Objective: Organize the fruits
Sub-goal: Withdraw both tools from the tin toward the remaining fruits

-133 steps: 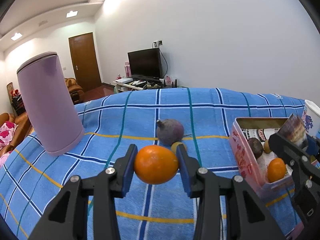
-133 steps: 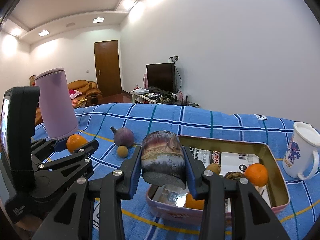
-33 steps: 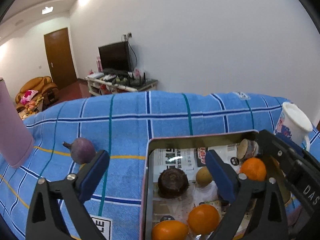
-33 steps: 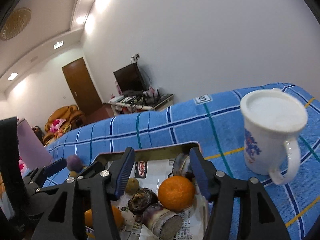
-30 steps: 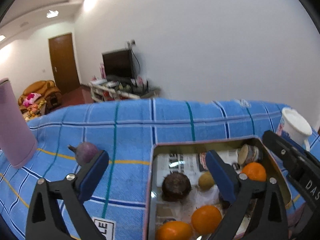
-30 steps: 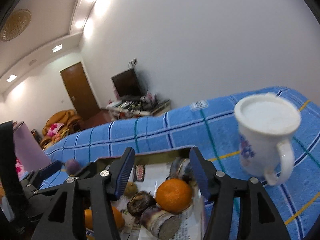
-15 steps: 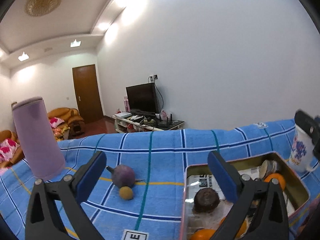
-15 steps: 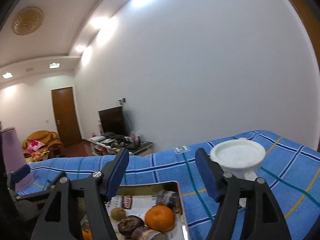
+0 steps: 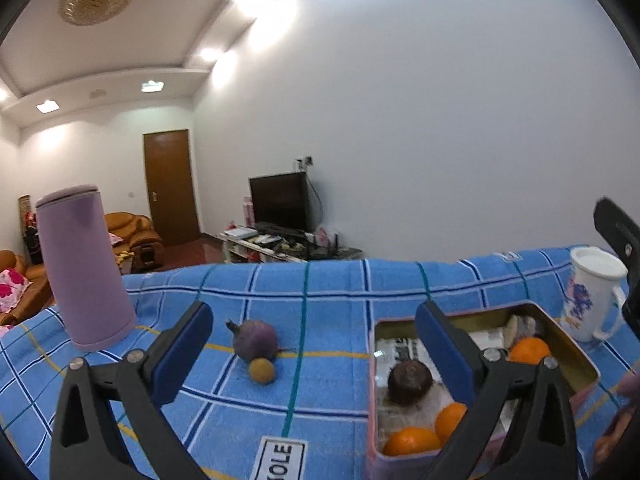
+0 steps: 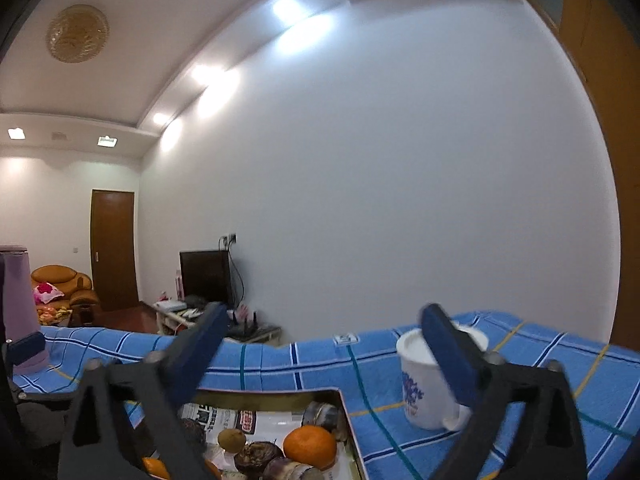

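**Blue jaws spread wide, both claws empty above the tin**

Blue-padded, the left gripper [image 9: 312,344] stands spread with nothing between its pads; the orange it carried a few seconds ago now lies in the tin [image 9: 582,354]. The right gripper [image 10: 324,344] is opening above the tin's near end, also empty, and the dark cut piece it held earlier lies among the fruit. From this, two drops look done.

On the near cloth a white tag [image 9: 282,456] reads "SOLE". Newspaper [image 10: 224,416] lines the tin, its print too small to read. Beside the tin stands a white mug [image 10: 424,384] with a blue motif.

Farther out on the blue checked cloth [image 9: 340,280], a purple fruit [image 9: 256,338] and a small yellow fruit [image 9: 262,370] touch, well apart from the tin and still to be collected. Beyond them stands a lilac tumbler [image 9: 84,268].
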The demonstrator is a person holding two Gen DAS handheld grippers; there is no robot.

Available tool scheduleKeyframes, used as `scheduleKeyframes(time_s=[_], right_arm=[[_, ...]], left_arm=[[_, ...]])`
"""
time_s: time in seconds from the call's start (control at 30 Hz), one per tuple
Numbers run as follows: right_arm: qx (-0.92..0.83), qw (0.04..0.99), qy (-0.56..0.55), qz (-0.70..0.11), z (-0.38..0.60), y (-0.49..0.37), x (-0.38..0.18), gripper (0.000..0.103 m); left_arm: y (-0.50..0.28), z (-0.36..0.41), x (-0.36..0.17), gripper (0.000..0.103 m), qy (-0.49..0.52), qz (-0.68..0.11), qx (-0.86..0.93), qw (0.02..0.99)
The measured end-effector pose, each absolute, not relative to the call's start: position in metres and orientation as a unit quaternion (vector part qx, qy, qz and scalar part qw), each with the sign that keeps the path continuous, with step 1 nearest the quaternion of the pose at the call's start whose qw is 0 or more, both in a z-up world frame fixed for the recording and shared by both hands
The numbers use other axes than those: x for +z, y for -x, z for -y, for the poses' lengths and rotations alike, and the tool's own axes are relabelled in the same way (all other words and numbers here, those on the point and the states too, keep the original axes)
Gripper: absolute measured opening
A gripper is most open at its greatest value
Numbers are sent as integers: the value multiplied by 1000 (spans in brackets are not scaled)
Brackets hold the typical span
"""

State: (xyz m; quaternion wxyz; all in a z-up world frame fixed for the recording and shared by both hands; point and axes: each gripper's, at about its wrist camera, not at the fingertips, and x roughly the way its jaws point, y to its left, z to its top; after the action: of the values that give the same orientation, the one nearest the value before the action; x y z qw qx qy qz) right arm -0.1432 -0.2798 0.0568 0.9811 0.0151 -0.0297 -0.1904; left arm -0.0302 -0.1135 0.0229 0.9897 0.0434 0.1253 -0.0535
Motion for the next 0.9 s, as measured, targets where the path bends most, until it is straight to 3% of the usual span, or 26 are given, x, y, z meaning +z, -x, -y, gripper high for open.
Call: scheduleKeyframes(time_s=[0.3,0.9], right_arm=[[-198,980,-14,29,277,148,61,102],[-192,981,8,39,267,155,60,102]], left_arm=[[30,102,20,103,-19,-148,-70,986],[54,119,19,103,-77,-147,-112,980]])
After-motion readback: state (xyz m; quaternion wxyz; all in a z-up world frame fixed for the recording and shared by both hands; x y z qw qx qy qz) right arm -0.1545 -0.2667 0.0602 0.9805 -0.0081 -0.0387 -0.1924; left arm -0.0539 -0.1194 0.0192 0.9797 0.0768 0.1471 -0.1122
